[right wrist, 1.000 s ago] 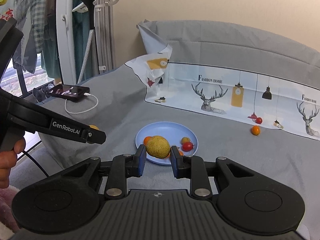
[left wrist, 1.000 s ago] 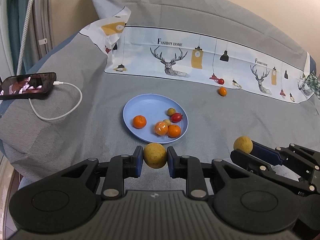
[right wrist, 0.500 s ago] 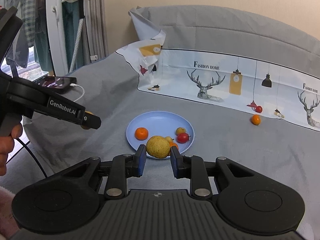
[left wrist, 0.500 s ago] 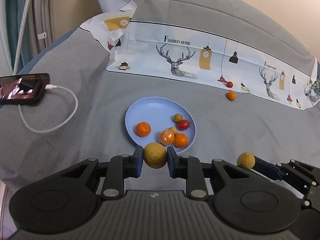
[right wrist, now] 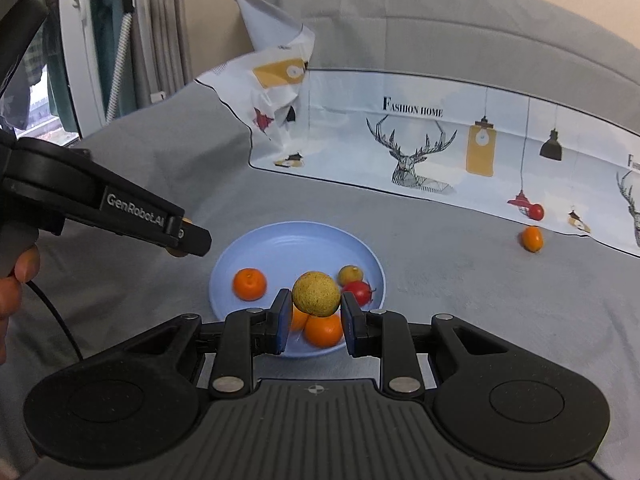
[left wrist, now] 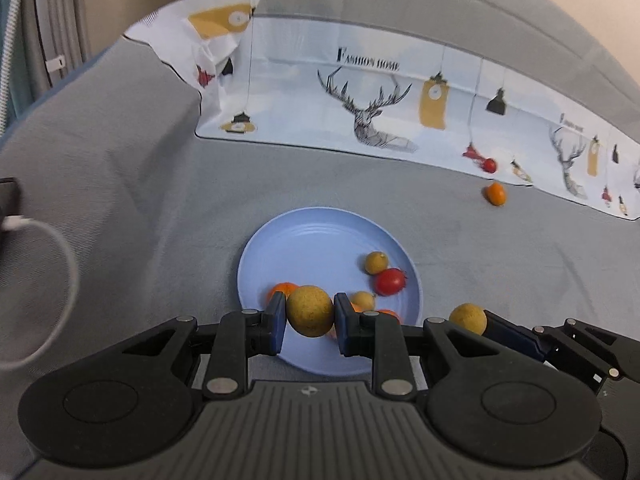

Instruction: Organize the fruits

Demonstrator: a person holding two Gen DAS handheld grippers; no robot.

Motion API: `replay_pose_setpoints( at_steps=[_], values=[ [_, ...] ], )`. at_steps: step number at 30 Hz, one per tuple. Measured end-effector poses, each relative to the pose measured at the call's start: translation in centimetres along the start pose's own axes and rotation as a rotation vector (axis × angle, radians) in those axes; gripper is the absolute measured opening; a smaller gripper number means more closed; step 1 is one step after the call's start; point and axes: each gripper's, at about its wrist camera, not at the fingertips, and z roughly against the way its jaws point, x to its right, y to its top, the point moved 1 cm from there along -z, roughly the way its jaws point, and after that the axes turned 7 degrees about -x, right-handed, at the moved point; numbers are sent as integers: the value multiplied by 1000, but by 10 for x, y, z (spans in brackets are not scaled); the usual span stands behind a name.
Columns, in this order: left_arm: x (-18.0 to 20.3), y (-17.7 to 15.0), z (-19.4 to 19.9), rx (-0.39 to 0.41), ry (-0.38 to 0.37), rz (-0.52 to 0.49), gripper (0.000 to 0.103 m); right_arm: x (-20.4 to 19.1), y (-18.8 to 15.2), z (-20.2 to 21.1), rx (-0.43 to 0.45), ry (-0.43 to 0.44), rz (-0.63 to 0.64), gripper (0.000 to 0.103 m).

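My left gripper [left wrist: 310, 318] is shut on a round yellow-brown fruit [left wrist: 310, 316], held over the near edge of the light blue plate [left wrist: 312, 236]. My right gripper [right wrist: 316, 312] is shut on a similar yellow-green fruit [right wrist: 316, 294], also above the plate's [right wrist: 288, 240] near side. On the plate lie oranges [right wrist: 249, 284], a red tomato [right wrist: 359, 291] and small yellow fruits [right wrist: 350, 275]. In the left wrist view the right gripper's fruit [left wrist: 468, 319] shows at the plate's right rim. In the right wrist view the left gripper [right wrist: 188, 236] hangs left of the plate.
A small orange [left wrist: 496, 194] and a red tomato [left wrist: 489, 165] lie loose at the far right by a white printed cloth [left wrist: 360, 92]. A phone [left wrist: 8, 200] on a white cable [left wrist: 52, 240] lies at the left. A hand [right wrist: 12, 280] grips the left tool.
Both grippers have moved forward and down toward the plate, each still holding its fruit. The plate now looks larger and lies under the fingertips.
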Motion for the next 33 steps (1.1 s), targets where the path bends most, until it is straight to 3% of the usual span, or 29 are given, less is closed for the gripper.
replay_pose_setpoints(
  at_steps=[9, 11, 12, 13, 15, 20, 22, 33],
  values=[
    [-4, 26, -59, -55, 26, -7, 28, 13, 18, -67, -66, 5, 5, 28],
    [-5, 29, -66, -52, 34, -17, 34, 13, 22, -78, -78, 24, 13, 28],
    [-5, 30, -67, -47, 38, -27, 52, 12, 24, -81, -83, 32, 17, 28],
    [-5, 30, -66, -38, 44, -31, 79, 11, 26, -85, -88, 37, 25, 30],
    [-7, 28, -60, -11, 69, -16, 103, 10, 30, -87, -99, 34, 41, 45],
    [-6, 13, -31, 3, 94, -27, 103, 11, 25, -64, -103, 11, 43, 74],
    [-5, -1, -13, 9, 95, -29, 103, 11, 15, -46, -113, 4, 32, 81],
    [4, -76, 72, 47, 116, -8, 103, -13, -35, 66, -62, 16, 4, 97]
  ],
)
